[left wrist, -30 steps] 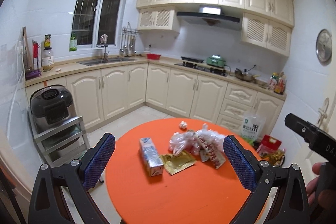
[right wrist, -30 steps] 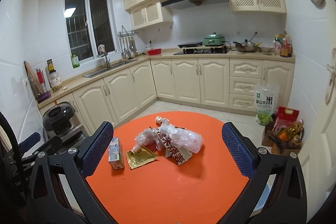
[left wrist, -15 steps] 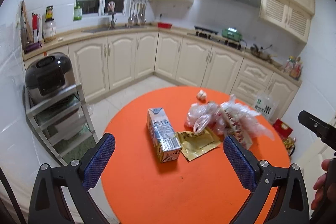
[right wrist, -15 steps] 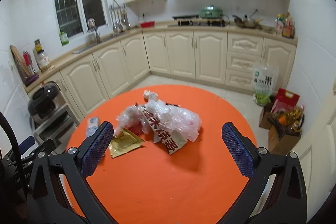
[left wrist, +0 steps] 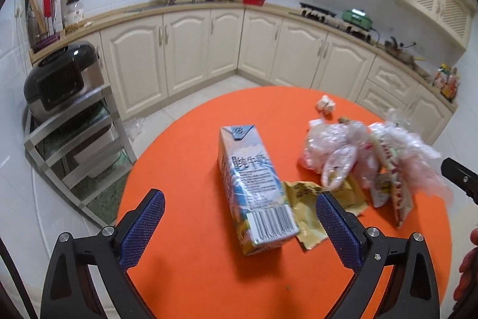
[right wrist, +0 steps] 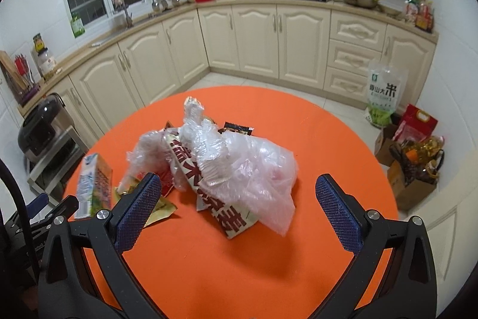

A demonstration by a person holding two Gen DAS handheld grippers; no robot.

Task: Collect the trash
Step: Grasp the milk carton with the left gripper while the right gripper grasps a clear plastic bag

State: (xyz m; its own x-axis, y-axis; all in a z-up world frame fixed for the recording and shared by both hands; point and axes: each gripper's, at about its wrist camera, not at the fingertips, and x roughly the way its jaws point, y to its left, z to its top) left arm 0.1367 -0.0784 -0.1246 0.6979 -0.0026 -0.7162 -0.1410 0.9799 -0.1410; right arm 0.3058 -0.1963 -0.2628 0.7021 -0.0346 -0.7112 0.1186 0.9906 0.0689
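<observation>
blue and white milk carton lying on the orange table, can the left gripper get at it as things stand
Probably yes. The left gripper is open, and the blue and white milk carton lies between its fingers with nothing on top; only the gold foil wrapper touches its right side.

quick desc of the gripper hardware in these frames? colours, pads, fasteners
Both alike: left gripper and right gripper have black angular plastic fingers with blue cross-hatched pads and silver screw heads along the finger frames. A black cable runs at the left edge of the right wrist view.
</observation>
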